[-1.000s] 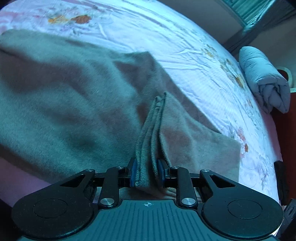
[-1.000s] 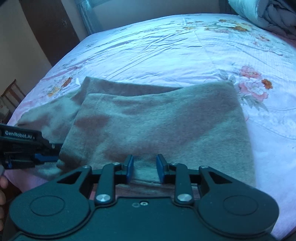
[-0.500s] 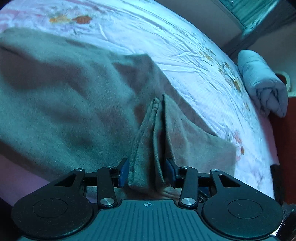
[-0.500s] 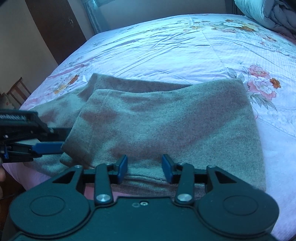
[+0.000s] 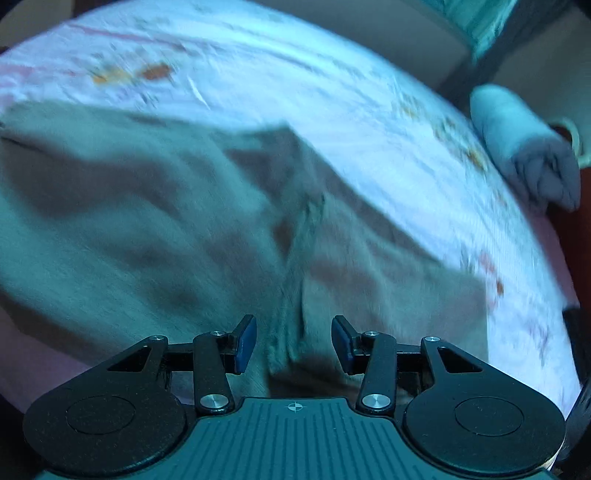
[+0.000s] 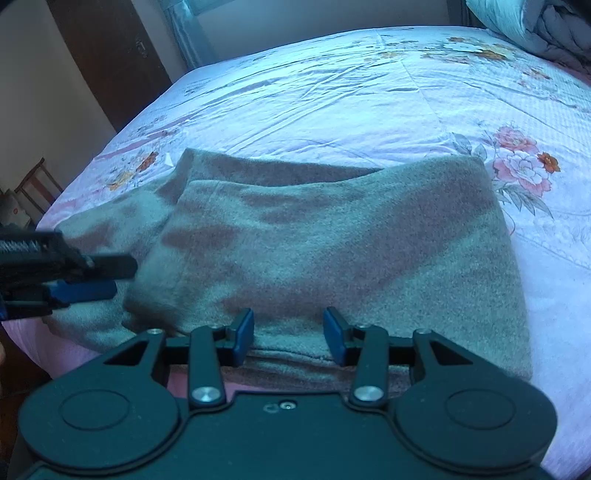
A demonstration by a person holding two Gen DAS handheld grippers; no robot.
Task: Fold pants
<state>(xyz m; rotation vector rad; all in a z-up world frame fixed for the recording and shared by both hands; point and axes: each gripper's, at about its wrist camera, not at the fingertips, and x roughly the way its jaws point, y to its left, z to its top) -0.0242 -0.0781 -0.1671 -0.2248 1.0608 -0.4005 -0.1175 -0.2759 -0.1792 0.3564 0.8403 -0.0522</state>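
The grey pants point(image 6: 332, 251) lie folded on the bed near its front edge; they also show, blurred, in the left wrist view point(image 5: 147, 229). My left gripper point(image 5: 293, 343) is open, with a raised fold of the fabric standing loose between its jaws. It also shows from the side in the right wrist view point(image 6: 92, 277), at the left end of the pants. My right gripper point(image 6: 289, 339) is open, its jaws on either side of the near edge of the pants, not pinching it.
The bed wears a white and pink floral sheet point(image 6: 369, 92). A rolled grey quilt point(image 5: 524, 147) lies at the far side, also at the top right of the right wrist view point(image 6: 535, 26). A dark door point(image 6: 107, 55) and a wooden chair point(image 6: 37, 181) stand left.
Both grippers have opened. The left one let go of the fabric fold it was pinching and pulled back a little. The right one's jaws spread wider over the near edge.
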